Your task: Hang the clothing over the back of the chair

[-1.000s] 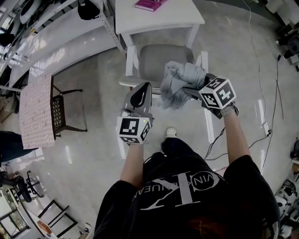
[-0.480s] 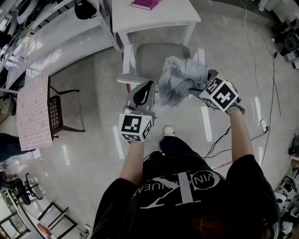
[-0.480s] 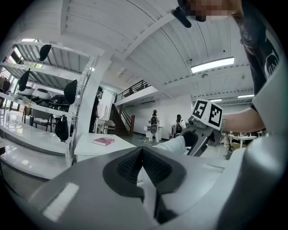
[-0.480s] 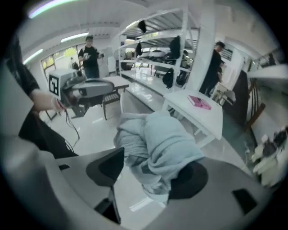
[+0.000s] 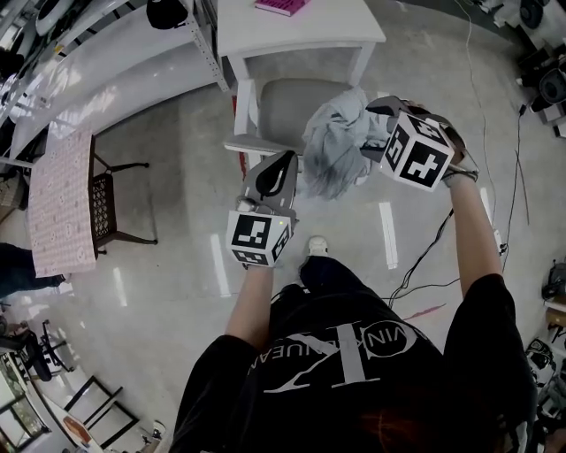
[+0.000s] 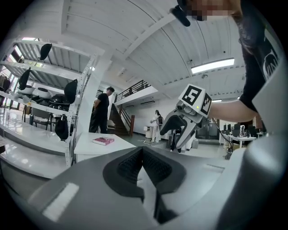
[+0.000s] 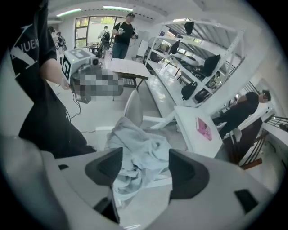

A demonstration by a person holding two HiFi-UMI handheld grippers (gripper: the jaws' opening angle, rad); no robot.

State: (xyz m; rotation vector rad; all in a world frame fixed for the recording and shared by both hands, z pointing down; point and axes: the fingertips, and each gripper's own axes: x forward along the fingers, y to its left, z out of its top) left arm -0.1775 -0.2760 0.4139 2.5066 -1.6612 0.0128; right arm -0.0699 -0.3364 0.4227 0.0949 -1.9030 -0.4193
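The right hand-held gripper (image 5: 371,128) has risen and rolled since a second ago; its jaws have just been opening and stand wide, with the grey clothing (image 5: 336,146) loose between them, bunched over the right end of the chair (image 5: 281,104) back; the left hand-held gripper (image 5: 279,166) is closed and empty, level, near the back's left end; a pink book (image 5: 281,5) lies on the white tabletop (image 5: 309,31) beyond; a cable (image 5: 423,258) trails across the floor (image 5: 177,203).
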